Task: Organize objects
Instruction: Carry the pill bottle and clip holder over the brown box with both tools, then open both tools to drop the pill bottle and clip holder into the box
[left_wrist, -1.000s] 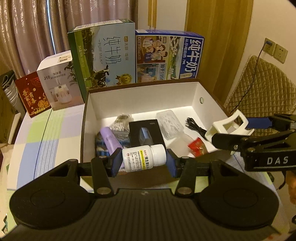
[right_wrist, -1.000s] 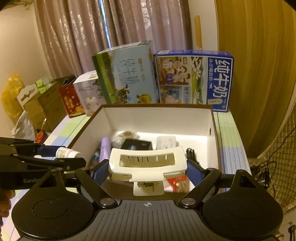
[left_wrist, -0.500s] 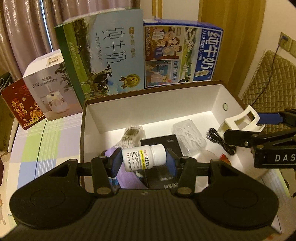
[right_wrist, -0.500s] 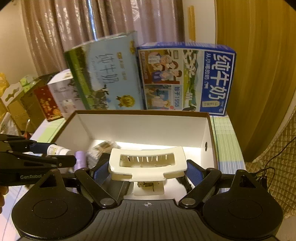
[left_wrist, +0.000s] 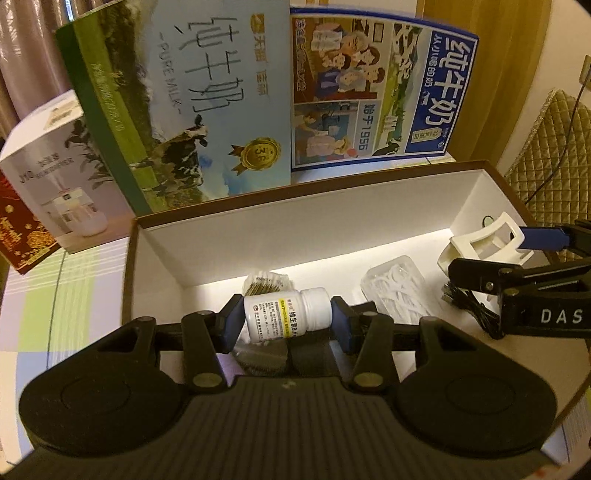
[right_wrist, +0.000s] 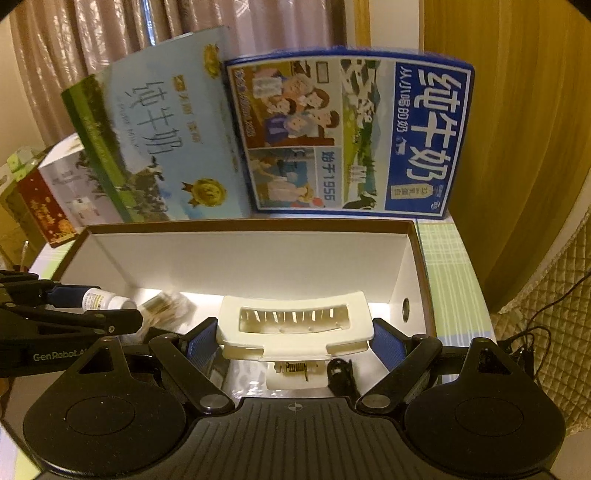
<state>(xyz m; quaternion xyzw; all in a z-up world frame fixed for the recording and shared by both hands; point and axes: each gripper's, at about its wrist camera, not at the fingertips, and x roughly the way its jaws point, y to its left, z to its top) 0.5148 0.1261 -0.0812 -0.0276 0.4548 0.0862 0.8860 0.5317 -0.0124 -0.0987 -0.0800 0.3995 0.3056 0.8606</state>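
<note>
Both grippers have pushed forward over the open box since the earlier frames.

Left wrist: the left gripper (left_wrist: 286, 319) clamps the pill bottle (left_wrist: 287, 313) sideways above the box (left_wrist: 295, 229) floor; being round, it could roll free.

Right wrist: the right gripper (right_wrist: 295, 332) pinches the hair claw (right_wrist: 293, 325) near the box's right wall, which it could snag

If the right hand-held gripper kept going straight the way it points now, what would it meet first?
Most likely the white inner far wall of the open box, just beyond the hair clip that the right hand-held gripper holds; depth is hard to judge.
</note>
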